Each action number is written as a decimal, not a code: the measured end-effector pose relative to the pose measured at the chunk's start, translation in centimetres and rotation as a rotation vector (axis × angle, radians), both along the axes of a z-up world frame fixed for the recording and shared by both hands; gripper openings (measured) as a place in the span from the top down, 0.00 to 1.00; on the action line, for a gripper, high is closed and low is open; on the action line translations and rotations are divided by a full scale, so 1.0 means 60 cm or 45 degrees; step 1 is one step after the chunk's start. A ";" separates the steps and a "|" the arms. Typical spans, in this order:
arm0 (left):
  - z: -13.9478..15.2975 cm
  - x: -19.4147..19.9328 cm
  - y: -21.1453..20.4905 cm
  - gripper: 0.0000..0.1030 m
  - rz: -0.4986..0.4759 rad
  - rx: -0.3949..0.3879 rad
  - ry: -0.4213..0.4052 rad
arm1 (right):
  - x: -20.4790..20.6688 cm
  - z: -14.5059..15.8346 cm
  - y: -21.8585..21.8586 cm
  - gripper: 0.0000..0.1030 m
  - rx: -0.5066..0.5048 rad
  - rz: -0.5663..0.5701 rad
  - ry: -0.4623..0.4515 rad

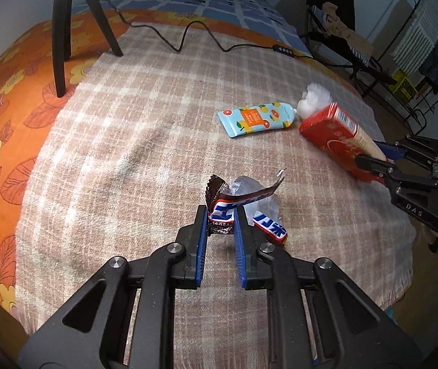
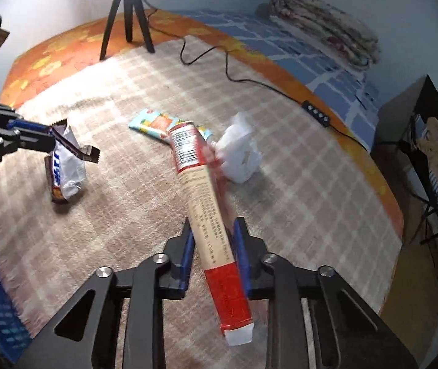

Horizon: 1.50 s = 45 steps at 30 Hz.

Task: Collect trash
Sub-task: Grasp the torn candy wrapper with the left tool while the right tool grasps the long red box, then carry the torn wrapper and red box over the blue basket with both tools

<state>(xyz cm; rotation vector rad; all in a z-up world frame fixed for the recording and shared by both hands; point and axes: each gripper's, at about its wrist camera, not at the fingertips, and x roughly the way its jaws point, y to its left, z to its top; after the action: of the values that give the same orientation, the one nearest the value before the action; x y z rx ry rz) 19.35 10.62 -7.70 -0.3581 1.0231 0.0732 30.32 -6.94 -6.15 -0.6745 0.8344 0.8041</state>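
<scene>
Nearest the left wrist camera, the left tongs [image 1: 220, 219] are clamped on a torn candy wrapper [image 1: 243, 212], brown and red with blue letters on white, its silver lining peeled open and a jagged strip curling upward. It sits low in the center of that frame on a plaid blanket [image 1: 133, 141] spread over the bed.

At the bottom center of the right wrist view, the right tongs [image 2: 212, 243] are pressed against both sides of a long red carton [image 2: 206, 215], which has a beige panel of small print, a barcode at its far end and a white flap at its near end. The carton slants up toward the frame center, its far end blurred.

Beyond it lie a light blue tube [image 1: 257, 119] printed with orange fruit and a crumpled white tissue [image 2: 240, 150], close beside the carton's far end.

A black tripod [image 2: 127, 9] stands at the upper left, and a black cable [image 1: 188, 38] snakes across the blanket.
</scene>
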 end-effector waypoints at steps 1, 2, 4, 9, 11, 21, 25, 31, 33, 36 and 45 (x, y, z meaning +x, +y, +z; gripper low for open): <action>0.003 -0.002 -0.001 0.86 -0.001 0.004 -0.005 | -0.003 0.005 -0.005 0.82 0.014 -0.010 0.001; 0.007 -0.006 -0.002 0.86 -0.002 0.009 -0.013 | -0.006 0.010 -0.010 0.83 0.026 -0.020 0.002; 0.013 -0.013 -0.003 0.86 -0.002 0.013 -0.023 | -0.013 0.021 -0.021 0.85 0.054 -0.040 0.020; 0.032 -0.037 -0.010 0.86 -0.005 0.038 -0.053 | -0.045 0.036 -0.038 0.85 0.096 -0.067 0.045; 0.039 -0.048 -0.017 0.86 -0.010 0.050 -0.060 | -0.057 0.041 -0.046 0.85 0.121 -0.086 0.063; 0.084 -0.121 -0.066 0.86 -0.094 0.145 -0.135 | -0.150 0.077 -0.084 0.85 0.250 -0.134 0.148; 0.094 -0.160 -0.084 0.86 -0.127 0.171 -0.145 | -0.197 0.085 -0.092 0.85 0.269 -0.124 0.160; 0.096 -0.220 -0.110 0.86 -0.174 0.207 -0.141 | -0.250 0.084 -0.109 0.85 0.299 -0.159 0.200; 0.093 -0.238 -0.117 0.86 -0.185 0.212 -0.134 | -0.267 0.082 -0.114 0.85 0.310 -0.168 0.209; 0.084 -0.264 -0.125 0.86 -0.194 0.215 -0.118 | -0.292 0.076 -0.120 0.85 0.329 -0.182 0.226; 0.043 -0.324 -0.143 0.86 -0.214 0.201 -0.048 | -0.362 0.058 -0.137 0.85 0.364 -0.179 0.277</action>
<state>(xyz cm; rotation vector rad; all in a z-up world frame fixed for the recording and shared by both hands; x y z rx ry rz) -0.11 2.03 -5.11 -0.1285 0.9994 -0.0044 8.58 -15.13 -2.66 -0.2750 0.9294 0.8579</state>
